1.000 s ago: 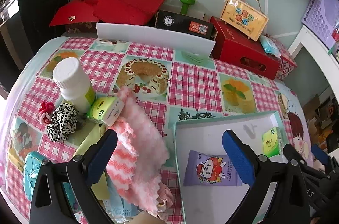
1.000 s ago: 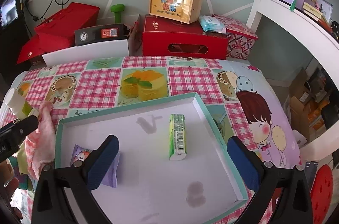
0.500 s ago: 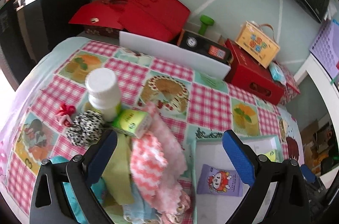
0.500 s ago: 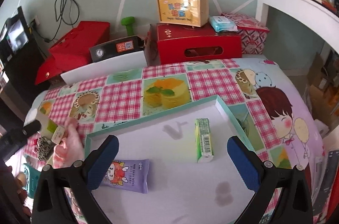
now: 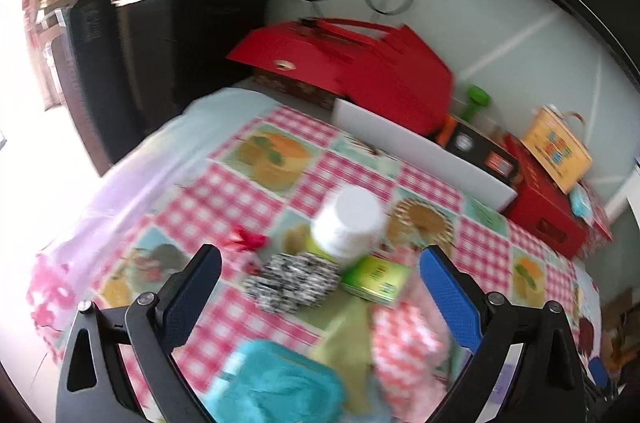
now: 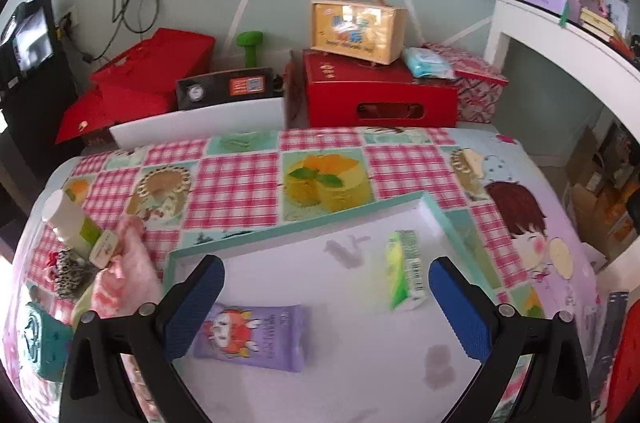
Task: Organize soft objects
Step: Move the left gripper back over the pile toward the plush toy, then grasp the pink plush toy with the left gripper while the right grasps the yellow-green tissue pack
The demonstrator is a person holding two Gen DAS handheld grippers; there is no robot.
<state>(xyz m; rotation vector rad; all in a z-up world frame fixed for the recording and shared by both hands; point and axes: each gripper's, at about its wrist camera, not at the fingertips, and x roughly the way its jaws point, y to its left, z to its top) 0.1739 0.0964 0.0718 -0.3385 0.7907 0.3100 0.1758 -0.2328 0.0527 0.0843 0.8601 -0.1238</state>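
Swinging away from the tray point(image 6: 296, 225) since a second ago, the left tool point(image 5: 320, 299) now hangs released and empty over the soft pile on the worktop point(image 5: 256, 199). Just beside the white-capped bottle point(image 5: 348, 223), taken as landmark, lie the leopard scrunchie point(image 5: 292, 281) and a green packet point(image 5: 376, 279), with the pink knit cloth point(image 5: 404, 343) and teal cloth point(image 5: 276, 383) nearer the camera. Well apart from that bottle point(image 6: 70, 225), the right tool point(image 6: 326, 307) hovers released above the tray, which holds a purple pouch point(image 6: 256, 337) and a green tissue pack point(image 6: 406, 271).
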